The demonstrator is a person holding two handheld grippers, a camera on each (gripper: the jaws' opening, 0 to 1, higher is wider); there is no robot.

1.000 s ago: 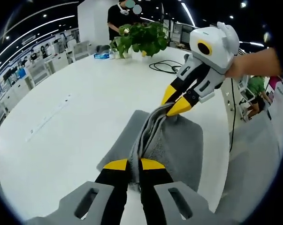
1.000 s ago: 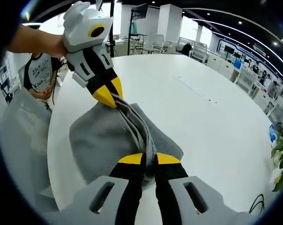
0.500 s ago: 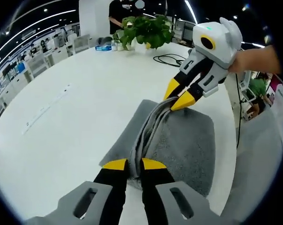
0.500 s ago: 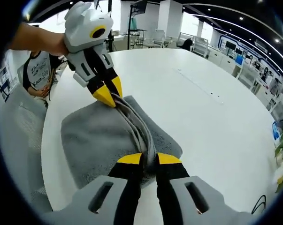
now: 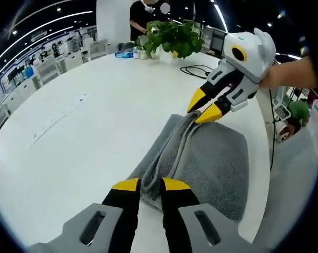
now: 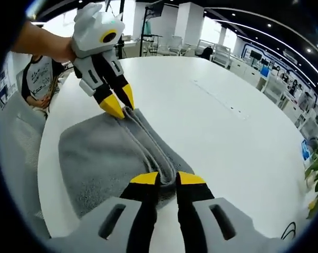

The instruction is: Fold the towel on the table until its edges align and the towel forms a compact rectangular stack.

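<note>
**Inspector:** Since the earlier frame the gathered edge of the towel (image 5: 211, 163) has come down; it sagged in mid-air between the two tools then, and now it lies as a low ridge along the top of the lower layer.

**Clerk:** Where does the towel sit?

**Inspector:** On the white table (image 5: 85, 132), near its edge, grey and doubled over on itself. In the right gripper view the ridge runs from one tool straight to the other.

**Clerk:** And the claws?

**Inspector:** The left gripper (image 5: 148, 185) is clamped on one end of the ridge, its yellow tips close together with cloth between them. The right gripper (image 6: 163, 179) pinches the opposite end in the same way. Each tool appears in the other's view, tips on the cloth.

**Clerk:** Progress?

**Inspector:** One fold looks laid, in my judgement. The carried edge is down but not released, and the outline is broad and rounded rather than compact. Alignment of the far edges cannot be confirmed. Further folding appears necessary.

**Clerk:** Surroundings?

**Inspector:** A potted plant (image 5: 172, 39) and a black cable (image 5: 193, 71) stand well apart at the far side.
</note>
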